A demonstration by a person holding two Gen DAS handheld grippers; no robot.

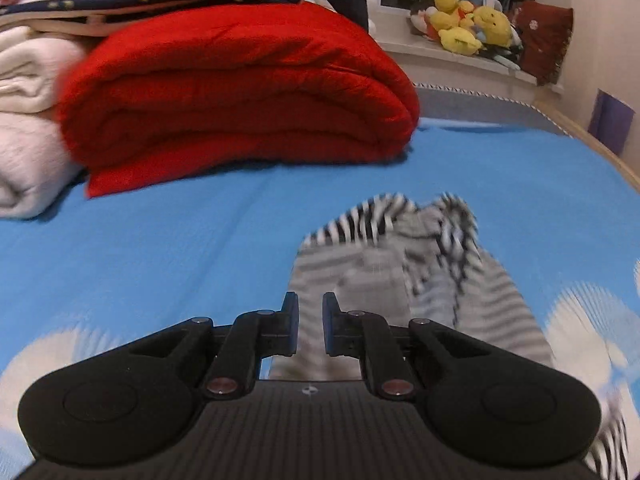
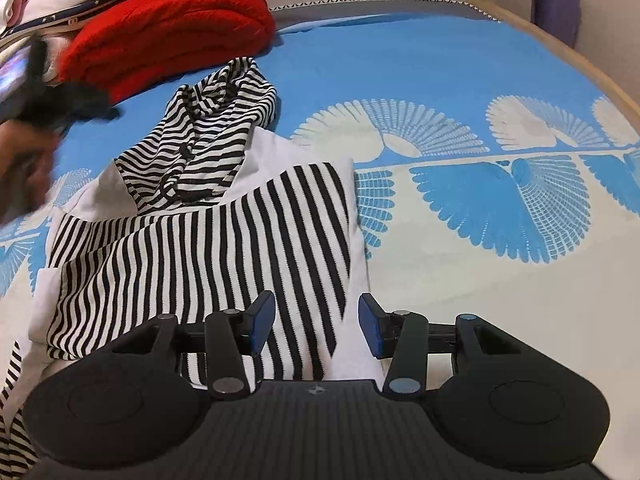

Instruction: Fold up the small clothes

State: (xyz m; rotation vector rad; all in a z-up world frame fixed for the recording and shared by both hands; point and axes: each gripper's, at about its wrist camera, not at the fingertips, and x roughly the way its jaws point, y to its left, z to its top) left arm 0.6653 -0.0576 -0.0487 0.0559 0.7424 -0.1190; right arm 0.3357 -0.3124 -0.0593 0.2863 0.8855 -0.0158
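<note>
Our left hand-held gripper (image 1: 310,330) is nearly closed, holding nothing; our right hand-held gripper (image 2: 317,326) stands half open, empty. The striped garment (image 2: 224,236) lies on the bed (image 2: 440,80) directly beneath and ahead of both.

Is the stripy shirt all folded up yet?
Not yet. The stripy shirt lies partly folded on the blue bedspread, its top end bunched up.

In the left wrist view the striped garment (image 1: 420,280) on the bed is smeared by motion blur, its stripes unreadable, and its near end is hidden behind the left hand-held gripper (image 1: 310,330). Whether any cloth sits between those narrow jaws cannot be told. Left of the garment in the right wrist view, a hand (image 2: 24,160) is a blur, cut off by the edge.
</note>
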